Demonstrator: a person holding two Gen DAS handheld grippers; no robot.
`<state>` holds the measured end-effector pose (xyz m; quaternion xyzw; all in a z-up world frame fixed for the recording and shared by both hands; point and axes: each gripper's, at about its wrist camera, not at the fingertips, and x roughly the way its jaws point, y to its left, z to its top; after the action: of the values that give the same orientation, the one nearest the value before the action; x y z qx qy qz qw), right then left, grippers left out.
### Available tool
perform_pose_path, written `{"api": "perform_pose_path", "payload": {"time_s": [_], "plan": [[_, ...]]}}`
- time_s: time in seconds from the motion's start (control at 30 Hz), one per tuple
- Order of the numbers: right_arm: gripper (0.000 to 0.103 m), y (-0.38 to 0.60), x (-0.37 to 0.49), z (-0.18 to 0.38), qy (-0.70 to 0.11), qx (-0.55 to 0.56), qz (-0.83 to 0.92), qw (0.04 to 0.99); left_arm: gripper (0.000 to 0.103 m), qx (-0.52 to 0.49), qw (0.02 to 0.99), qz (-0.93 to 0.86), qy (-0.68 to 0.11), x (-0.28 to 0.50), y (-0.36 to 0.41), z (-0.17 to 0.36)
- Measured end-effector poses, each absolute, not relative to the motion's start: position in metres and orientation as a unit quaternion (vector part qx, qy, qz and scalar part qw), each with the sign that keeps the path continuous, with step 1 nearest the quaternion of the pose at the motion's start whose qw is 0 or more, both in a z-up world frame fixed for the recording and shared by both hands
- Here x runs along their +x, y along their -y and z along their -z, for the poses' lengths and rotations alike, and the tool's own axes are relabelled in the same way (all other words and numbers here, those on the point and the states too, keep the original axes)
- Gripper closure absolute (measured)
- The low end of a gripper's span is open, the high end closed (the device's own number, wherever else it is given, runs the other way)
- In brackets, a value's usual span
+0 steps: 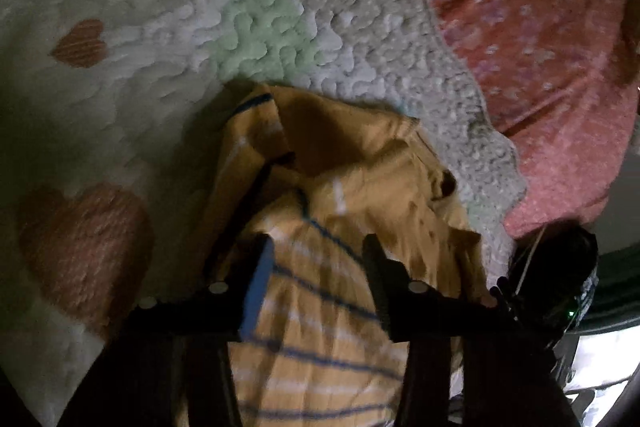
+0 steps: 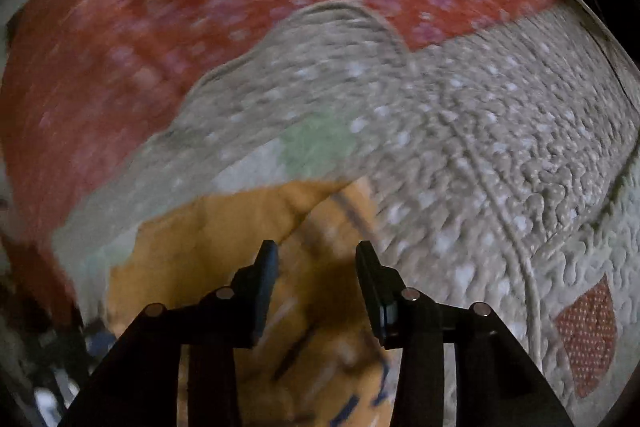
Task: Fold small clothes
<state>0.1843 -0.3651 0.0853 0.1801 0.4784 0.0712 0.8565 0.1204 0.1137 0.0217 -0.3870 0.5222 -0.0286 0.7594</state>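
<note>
Two wide-open grippers, left gripper [image 1: 318, 247] and right gripper [image 2: 316, 253], are hovering over the crumpled yellow striped cloth shirt [image 1: 340, 195] lying unfolded on the bumpy white quilt [image 1: 320, 7], so folding is looking barely begun.

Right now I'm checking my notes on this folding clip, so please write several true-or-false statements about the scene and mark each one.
1. The mustard-yellow garment with blue and white stripes lies crumpled on the quilt. True.
2. The left gripper is clamped shut on the garment. False: its jaws stand apart, with fabric showing between them.
3. The cream quilted blanket with heart patches lies under the garment. True.
4. The red white-dotted cover is draped over the garment. False: it lies beyond the quilt's edge, apart from the garment.
5. The right gripper is open. True.
</note>
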Motion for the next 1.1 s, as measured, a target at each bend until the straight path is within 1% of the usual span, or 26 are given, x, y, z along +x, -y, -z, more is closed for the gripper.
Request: {"api": "perform_pose_path", "payload": {"time_s": [0.13, 0.23, 0.27, 0.33, 0.37, 0.4, 0.5, 0.53, 0.57, 0.6, 0.63, 0.67, 0.7, 0.73, 0.8, 0.87, 0.9, 0.97, 1.0, 1.1], "plan": [[0.059, 0.303, 0.150, -0.095, -0.453, 0.068, -0.151, 0.876, 0.053, -0.385, 0.767, 0.021, -0.513, 0.089, -0.123, -0.031], [0.059, 0.265, 0.147, -0.073, -0.494, 0.058, -0.233, 0.835, 0.053, -0.351, 0.784, 0.015, -0.512, 0.071, -0.117, -0.035], [0.059, 0.257, 0.154, -0.059, -0.515, 0.052, -0.239, 0.822, 0.053, -0.338, 0.788, 0.007, -0.515, 0.067, -0.117, -0.034], [0.063, 0.262, 0.172, -0.042, -0.525, 0.028, -0.189, 0.829, 0.051, -0.341, 0.786, 0.002, -0.516, 0.062, -0.121, -0.027], [0.068, 0.275, 0.182, -0.040, -0.517, 0.038, -0.162, 0.839, 0.049, -0.349, 0.779, -0.001, -0.520, 0.060, -0.124, -0.020], [0.077, 0.289, 0.190, -0.040, -0.511, 0.062, -0.141, 0.846, 0.048, -0.357, 0.772, -0.006, -0.526, 0.058, -0.127, -0.014], [0.078, 0.342, 0.204, -0.044, -0.500, 0.175, -0.085, 0.844, 0.041, -0.381, 0.763, 0.012, -0.522, 0.050, -0.135, -0.006], [0.077, 0.351, 0.204, -0.046, -0.497, 0.194, -0.083, 0.842, 0.036, -0.382, 0.764, 0.020, -0.519, 0.048, -0.134, -0.005], [0.075, 0.359, 0.199, -0.051, -0.494, 0.202, -0.083, 0.842, 0.029, -0.382, 0.767, 0.032, -0.515, 0.047, -0.132, -0.005], [0.075, 0.362, 0.193, -0.055, -0.491, 0.200, -0.086, 0.843, 0.026, -0.379, 0.769, 0.039, -0.514, 0.047, -0.129, -0.005], [0.072, 0.365, 0.185, -0.059, -0.488, 0.199, -0.092, 0.845, 0.020, -0.373, 0.769, 0.049, -0.517, 0.048, -0.123, -0.004], [0.062, 0.367, 0.170, -0.066, -0.485, 0.204, -0.103, 0.844, 0.014, -0.369, 0.770, 0.055, -0.518, 0.049, -0.118, -0.003], [0.051, 0.372, 0.156, -0.067, -0.483, 0.212, -0.107, 0.843, 0.012, -0.364, 0.771, 0.059, -0.519, 0.048, -0.113, -0.002], [0.048, 0.378, 0.135, -0.067, -0.480, 0.225, -0.113, 0.840, 0.009, -0.355, 0.774, 0.059, -0.521, 0.049, -0.107, -0.002], [0.042, 0.387, 0.103, -0.065, -0.483, 0.246, -0.126, 0.831, 0.009, -0.329, 0.779, 0.046, -0.532, 0.052, -0.095, -0.002], [0.042, 0.392, 0.066, -0.052, -0.504, 0.266, -0.130, 0.811, 0.009, -0.322, 0.779, 0.038, -0.537, 0.055, -0.091, -0.001], [0.042, 0.393, 0.051, -0.042, -0.514, 0.277, -0.131, 0.801, 0.012, -0.323, 0.777, 0.035, -0.539, 0.055, -0.091, -0.001], [0.042, 0.390, 0.033, -0.021, -0.537, 0.293, -0.133, 0.780, 0.041, -0.321, 0.775, 0.028, -0.544, 0.054, -0.092, 0.000], [0.042, 0.385, 0.031, -0.011, -0.546, 0.302, -0.141, 0.769, 0.045, -0.322, 0.773, 0.025, -0.546, 0.053, -0.094, 0.001], [0.042, 0.375, 0.047, 0.009, -0.551, 0.330, -0.144, 0.753, 0.045, -0.351, 0.765, 0.035, -0.539, 0.048, -0.104, 0.002]]}}
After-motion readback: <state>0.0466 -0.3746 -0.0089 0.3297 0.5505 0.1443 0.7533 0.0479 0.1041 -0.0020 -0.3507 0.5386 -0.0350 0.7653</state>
